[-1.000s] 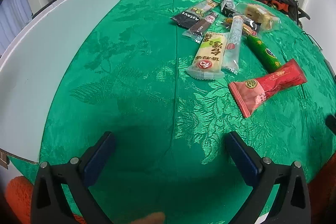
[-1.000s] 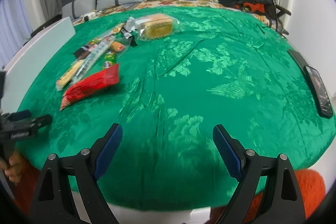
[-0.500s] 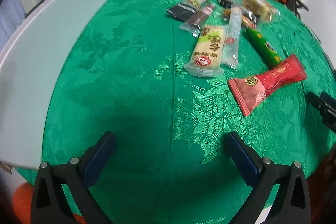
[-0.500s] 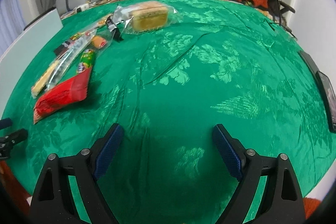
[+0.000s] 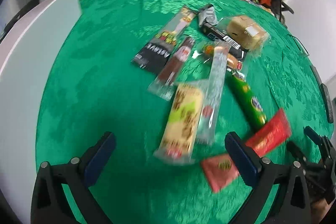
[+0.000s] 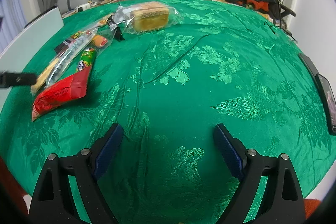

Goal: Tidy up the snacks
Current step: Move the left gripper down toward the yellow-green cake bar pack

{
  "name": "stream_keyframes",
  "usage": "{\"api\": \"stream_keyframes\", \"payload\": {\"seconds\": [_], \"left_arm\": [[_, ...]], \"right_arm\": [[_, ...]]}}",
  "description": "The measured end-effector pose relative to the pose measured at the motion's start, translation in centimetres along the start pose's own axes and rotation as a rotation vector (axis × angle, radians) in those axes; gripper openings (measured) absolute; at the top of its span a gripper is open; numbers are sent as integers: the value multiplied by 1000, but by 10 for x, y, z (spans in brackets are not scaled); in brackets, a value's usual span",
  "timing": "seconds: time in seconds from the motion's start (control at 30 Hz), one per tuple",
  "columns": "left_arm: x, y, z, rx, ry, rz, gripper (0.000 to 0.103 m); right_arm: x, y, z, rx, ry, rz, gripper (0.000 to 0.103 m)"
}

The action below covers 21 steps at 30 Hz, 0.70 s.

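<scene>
With both tools spread wide and empty, the left tool (image 5: 170,152) hanging over the cream-and-green wafer pack (image 5: 182,121) near the green-clothed surface's (image 6: 189,98) front should lower squarely, straddle its narrow width, and avoid snagging the overlapping clear sleeve (image 5: 214,96).

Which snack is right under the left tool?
The cream-and-green wafer pack. It lies lengthwise between the open fingers of the left tool, while the red packet sits off to the right and the other snacks lie farther back.
</scene>
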<state>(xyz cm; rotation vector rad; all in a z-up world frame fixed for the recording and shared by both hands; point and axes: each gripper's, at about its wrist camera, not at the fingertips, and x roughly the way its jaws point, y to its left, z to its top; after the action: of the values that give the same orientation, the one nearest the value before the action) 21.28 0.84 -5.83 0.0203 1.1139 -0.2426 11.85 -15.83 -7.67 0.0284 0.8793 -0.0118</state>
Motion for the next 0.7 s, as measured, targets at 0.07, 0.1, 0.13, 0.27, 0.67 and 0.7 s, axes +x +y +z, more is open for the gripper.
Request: {"api": "stream_keyframes", "payload": {"seconds": [0.07, 0.1, 0.13, 0.27, 0.67, 0.7], "left_arm": [[6, -1, 6, 10, 13, 2, 92], [9, -2, 8, 11, 16, 4, 89], [11, -1, 9, 11, 19, 2, 87], [12, 5, 6, -5, 12, -46, 84], [16, -6, 13, 75, 41, -82, 76], [17, -7, 12, 86, 50, -84, 75]], "right_arm": [[0, 0, -1, -2, -4, 1, 91], [-1, 0, -2, -4, -7, 1, 91], [-1, 1, -2, -4, -10, 1, 91], [-1, 1, -3, -3, -18, 0, 92], [-2, 1, -3, 2, -25, -4, 92], [-2, 1, -3, 2, -25, -4, 92]]}}
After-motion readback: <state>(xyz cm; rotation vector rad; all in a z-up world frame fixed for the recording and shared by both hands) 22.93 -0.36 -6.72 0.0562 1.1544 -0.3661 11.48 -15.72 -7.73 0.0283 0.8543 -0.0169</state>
